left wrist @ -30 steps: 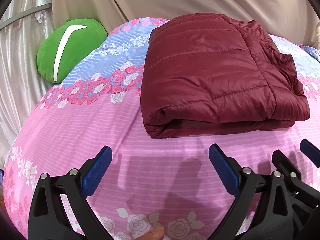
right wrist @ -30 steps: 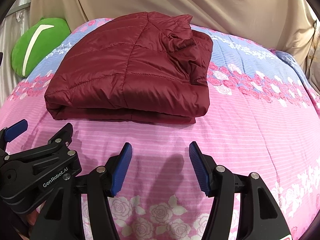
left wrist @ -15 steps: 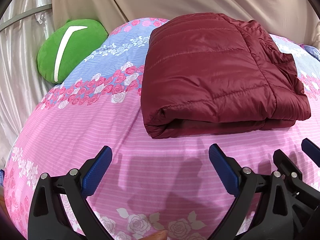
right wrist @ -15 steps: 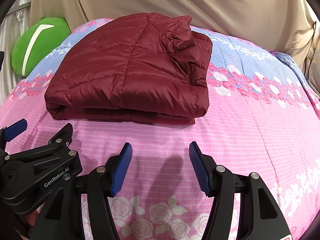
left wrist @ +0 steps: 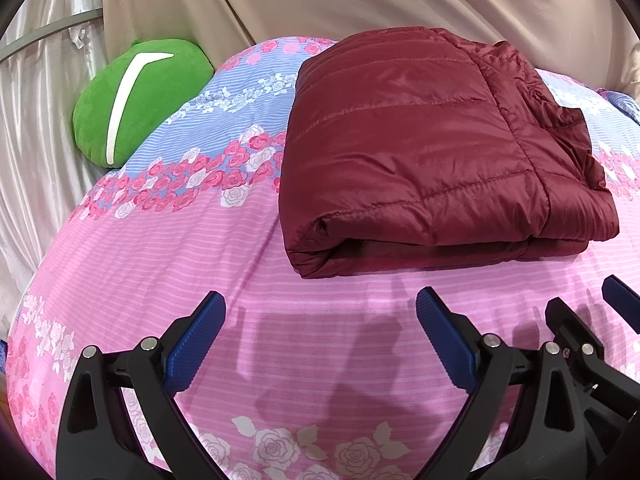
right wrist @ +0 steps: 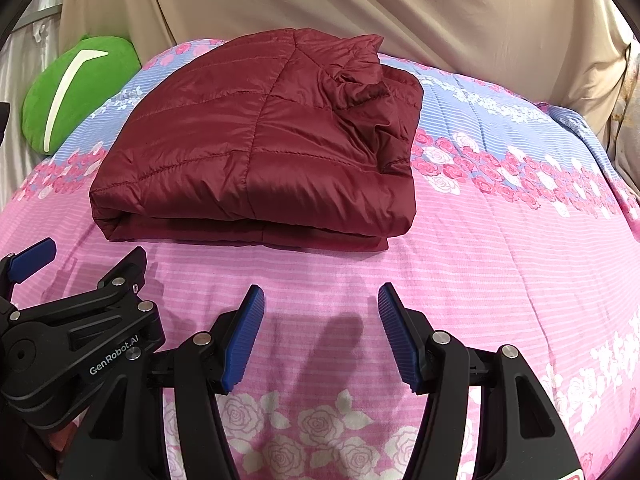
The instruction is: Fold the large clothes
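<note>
A dark red quilted jacket point(left wrist: 432, 152) point(right wrist: 260, 152) lies folded into a thick rectangle on the pink flowered bedspread point(left wrist: 160, 264) point(right wrist: 500, 272). My left gripper point(left wrist: 320, 308) hovers open over the bedspread just in front of the jacket's near left corner, nothing between its blue pads. My right gripper point(right wrist: 320, 296) is open too, a little short of the jacket's near edge, and empty. In the right wrist view the left gripper point(right wrist: 80, 276) shows at the lower left; in the left wrist view part of the right gripper point(left wrist: 580, 320) shows at the lower right.
A green cushion point(left wrist: 136, 100) point(right wrist: 76, 92) with a white stripe rests at the bed's far left. Beige drapery point(left wrist: 400, 0) point(right wrist: 400, 8) hangs behind the bed, and shiny silver fabric point(left wrist: 36, 128) on the left. The bedspread's blue band point(right wrist: 500, 120) runs behind the jacket.
</note>
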`<state>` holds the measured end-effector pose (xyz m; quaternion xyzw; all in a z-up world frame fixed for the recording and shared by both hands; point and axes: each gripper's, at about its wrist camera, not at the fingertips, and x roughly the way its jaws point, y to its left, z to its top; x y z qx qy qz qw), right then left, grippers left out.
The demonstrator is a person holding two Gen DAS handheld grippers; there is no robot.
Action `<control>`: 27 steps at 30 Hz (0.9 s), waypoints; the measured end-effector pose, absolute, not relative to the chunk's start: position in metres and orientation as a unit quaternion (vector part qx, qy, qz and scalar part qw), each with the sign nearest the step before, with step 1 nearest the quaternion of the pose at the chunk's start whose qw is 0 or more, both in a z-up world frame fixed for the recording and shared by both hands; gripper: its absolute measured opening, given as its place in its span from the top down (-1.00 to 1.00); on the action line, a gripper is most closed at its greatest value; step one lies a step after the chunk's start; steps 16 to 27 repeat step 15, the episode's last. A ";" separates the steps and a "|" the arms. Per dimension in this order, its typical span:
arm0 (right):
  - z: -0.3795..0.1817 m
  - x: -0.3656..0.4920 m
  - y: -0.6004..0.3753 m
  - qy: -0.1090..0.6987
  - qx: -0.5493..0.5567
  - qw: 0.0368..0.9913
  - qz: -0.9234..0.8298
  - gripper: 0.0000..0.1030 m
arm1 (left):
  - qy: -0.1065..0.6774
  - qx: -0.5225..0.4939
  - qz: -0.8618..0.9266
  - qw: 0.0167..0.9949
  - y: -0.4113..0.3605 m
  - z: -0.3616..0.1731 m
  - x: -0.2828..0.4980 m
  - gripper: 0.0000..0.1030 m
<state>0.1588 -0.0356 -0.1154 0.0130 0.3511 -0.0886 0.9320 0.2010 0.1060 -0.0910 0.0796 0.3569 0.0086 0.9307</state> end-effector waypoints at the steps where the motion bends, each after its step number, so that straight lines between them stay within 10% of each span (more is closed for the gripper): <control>1: -0.115 0.159 -0.034 0.351 0.013 0.932 -0.090 -0.13 | 0.357 0.080 0.009 0.931 0.106 -0.091 0.201 -0.82; 27: -0.114 0.159 -0.029 0.349 0.012 0.931 -0.101 -0.13 | 0.356 0.082 0.008 0.931 0.102 -0.088 0.202 -0.73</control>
